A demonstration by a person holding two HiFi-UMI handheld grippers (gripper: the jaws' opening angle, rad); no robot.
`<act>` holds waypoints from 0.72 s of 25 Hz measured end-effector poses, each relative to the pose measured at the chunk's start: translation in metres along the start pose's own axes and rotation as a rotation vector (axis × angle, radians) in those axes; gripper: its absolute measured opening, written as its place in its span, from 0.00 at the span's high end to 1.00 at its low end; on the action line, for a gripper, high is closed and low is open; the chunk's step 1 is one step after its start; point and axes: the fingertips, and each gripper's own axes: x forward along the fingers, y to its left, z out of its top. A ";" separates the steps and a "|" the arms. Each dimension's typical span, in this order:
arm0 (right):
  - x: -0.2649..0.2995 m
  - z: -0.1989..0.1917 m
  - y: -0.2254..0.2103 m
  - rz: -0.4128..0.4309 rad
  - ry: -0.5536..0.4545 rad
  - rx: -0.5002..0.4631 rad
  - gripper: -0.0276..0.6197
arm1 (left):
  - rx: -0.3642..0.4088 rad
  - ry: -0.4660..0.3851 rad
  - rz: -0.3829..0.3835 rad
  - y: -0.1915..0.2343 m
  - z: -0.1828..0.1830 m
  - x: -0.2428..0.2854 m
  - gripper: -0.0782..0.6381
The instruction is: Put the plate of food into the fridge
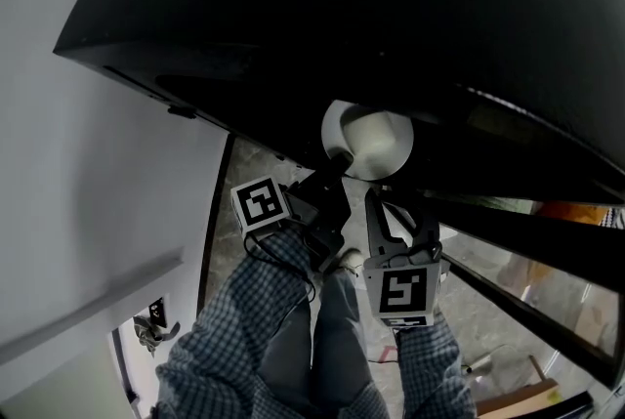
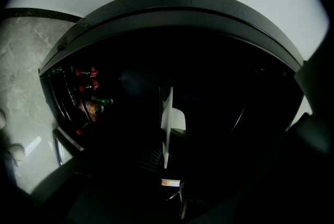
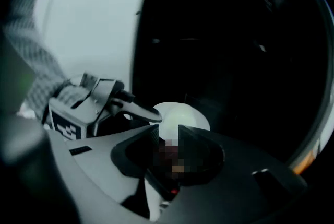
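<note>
In the head view a white plate hangs at the mouth of the dark fridge, and I cannot make out any food on it. My left gripper is shut on the plate's near-left rim. My right gripper is shut on the near rim. The left gripper view shows the plate edge-on as a thin white sliver rising from the dark jaws of the left gripper. In the right gripper view the plate sits just past the right gripper, with the left gripper on its left rim.
The fridge interior is black and its shelves are hidden. Door racks with bottles and cans show at the left of the left gripper view, beside a pale marble floor. A white wall stands to the left. A checked sleeve shows below.
</note>
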 end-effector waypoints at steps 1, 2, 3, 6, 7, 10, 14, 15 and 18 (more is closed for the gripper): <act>0.001 0.002 0.005 -0.012 0.003 -0.105 0.81 | -0.002 0.001 -0.002 0.000 0.000 0.000 0.85; 0.003 0.003 0.010 -0.017 0.014 -0.208 0.81 | -0.003 0.003 -0.004 0.000 0.000 0.000 0.85; 0.006 0.002 0.014 -0.021 0.030 -0.314 0.81 | -0.003 0.004 -0.005 0.000 0.001 0.001 0.85; 0.016 -0.005 0.023 -0.028 0.085 -0.593 0.81 | -0.005 0.008 -0.010 0.000 0.001 0.002 0.85; 0.019 -0.008 0.025 -0.028 0.103 -0.663 0.81 | -0.006 0.008 -0.011 0.000 0.001 0.002 0.85; 0.027 -0.018 0.027 -0.041 0.154 -0.823 0.81 | -0.005 0.011 -0.012 -0.001 0.002 0.002 0.85; 0.032 -0.026 0.022 -0.079 0.194 -0.886 0.81 | -0.008 0.018 -0.017 -0.002 0.000 0.003 0.85; 0.034 -0.028 0.021 -0.078 0.199 -0.893 0.81 | -0.009 0.018 -0.018 -0.003 0.000 0.003 0.85; 0.037 -0.029 0.022 -0.078 0.199 -0.912 0.81 | -0.007 0.022 -0.016 -0.002 0.000 0.003 0.85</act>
